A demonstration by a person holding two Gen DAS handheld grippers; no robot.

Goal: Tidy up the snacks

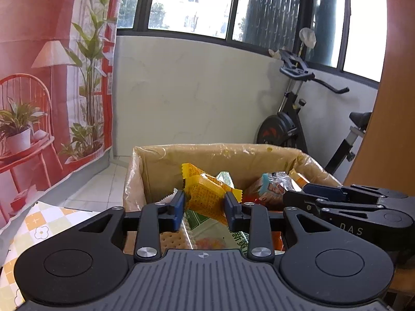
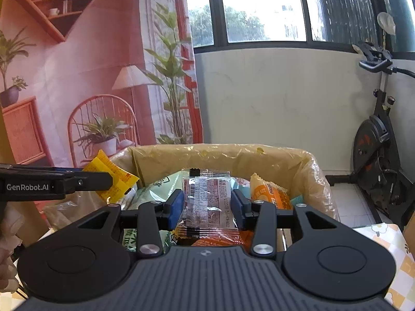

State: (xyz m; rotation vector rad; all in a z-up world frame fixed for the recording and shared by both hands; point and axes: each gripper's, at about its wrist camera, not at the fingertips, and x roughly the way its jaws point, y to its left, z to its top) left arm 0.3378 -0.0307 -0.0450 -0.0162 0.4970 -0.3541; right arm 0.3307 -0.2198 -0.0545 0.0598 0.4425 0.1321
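Note:
A cardboard box [image 1: 220, 148] lined with clear plastic stands just ahead and holds several snack packets. My left gripper [image 1: 205, 203] is shut on a yellow-orange snack packet [image 1: 207, 190], held over the near part of the box. In the right wrist view that yellow-orange packet [image 2: 103, 165] sticks up at the left box rim from the left gripper [image 2: 112, 180]. My right gripper [image 2: 207, 204] is shut on a clear packet [image 2: 205, 197] with a printed label and orange contents, above the box [image 2: 220, 151]. From the left wrist view the right gripper [image 1: 298, 193] reaches in from the right.
An exercise bike [image 1: 290, 127] stands behind the box to the right, against a pale wall under windows. A checkered tablecloth [image 1: 39, 230] covers the surface beside the box. A printed backdrop [image 2: 90, 77] hangs at the left. A wooden panel [image 1: 389, 103] rises at the right.

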